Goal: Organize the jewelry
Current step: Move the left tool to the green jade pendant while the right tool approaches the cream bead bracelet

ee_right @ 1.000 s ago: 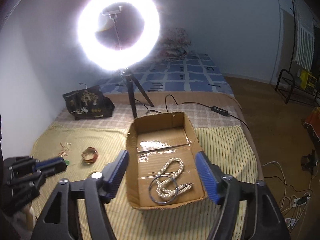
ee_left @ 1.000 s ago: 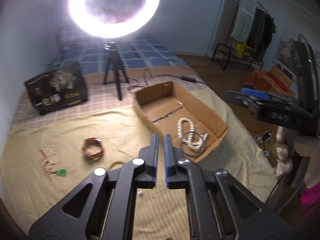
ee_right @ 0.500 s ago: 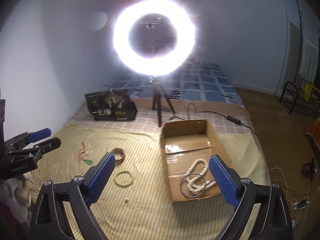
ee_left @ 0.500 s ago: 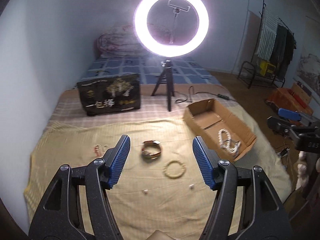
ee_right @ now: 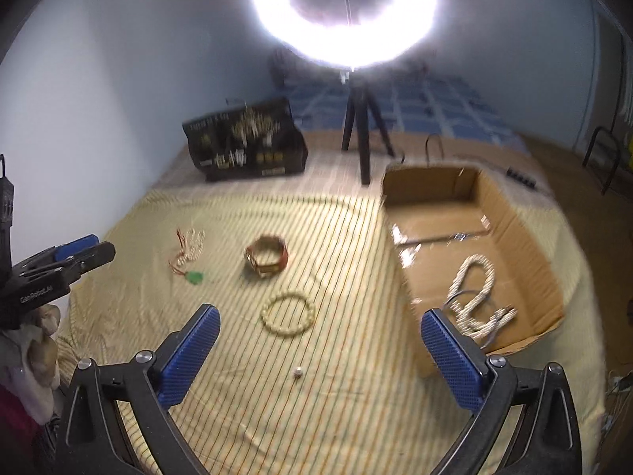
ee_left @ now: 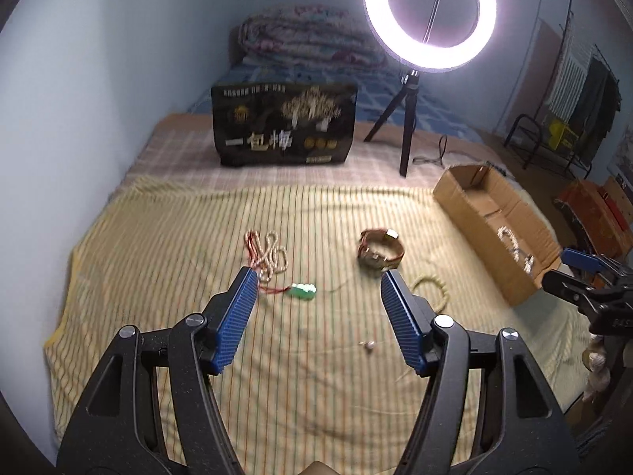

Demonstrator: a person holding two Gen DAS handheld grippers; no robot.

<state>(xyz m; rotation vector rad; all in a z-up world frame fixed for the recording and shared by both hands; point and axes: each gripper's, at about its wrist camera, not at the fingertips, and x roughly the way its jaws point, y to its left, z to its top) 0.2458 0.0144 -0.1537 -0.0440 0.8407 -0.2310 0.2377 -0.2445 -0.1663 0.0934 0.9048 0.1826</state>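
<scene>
On the striped yellow sheet lie a bead necklace [ee_left: 267, 255] on a red cord with a green pendant [ee_left: 302, 291], a brown strap watch [ee_left: 379, 251], a pale bead bracelet [ee_left: 429, 291] and a tiny stud [ee_left: 370, 345]. My left gripper [ee_left: 316, 273] hangs open above the pendant, holding nothing. My right gripper [ee_right: 320, 310] hovers over the bead bracelet [ee_right: 288, 314] and the stud [ee_right: 297, 373]; its jaws are opening with nothing between them. The cardboard box [ee_right: 431, 176] at the right holds a white rope necklace [ee_right: 474, 297].
A lit ring light on a black tripod [ee_left: 407, 118] stands behind the sheet, beside a black printed bag [ee_left: 283, 124]. A folded quilt [ee_left: 300, 35] lies at the far end. A cable [ee_right: 435, 146] runs behind the box. A clothes rack [ee_left: 573, 91] stands far right.
The left gripper went from shut to open and swung left, from the box to the necklace. The right gripper widened and shifted left, from over the box to over the bracelet.
</scene>
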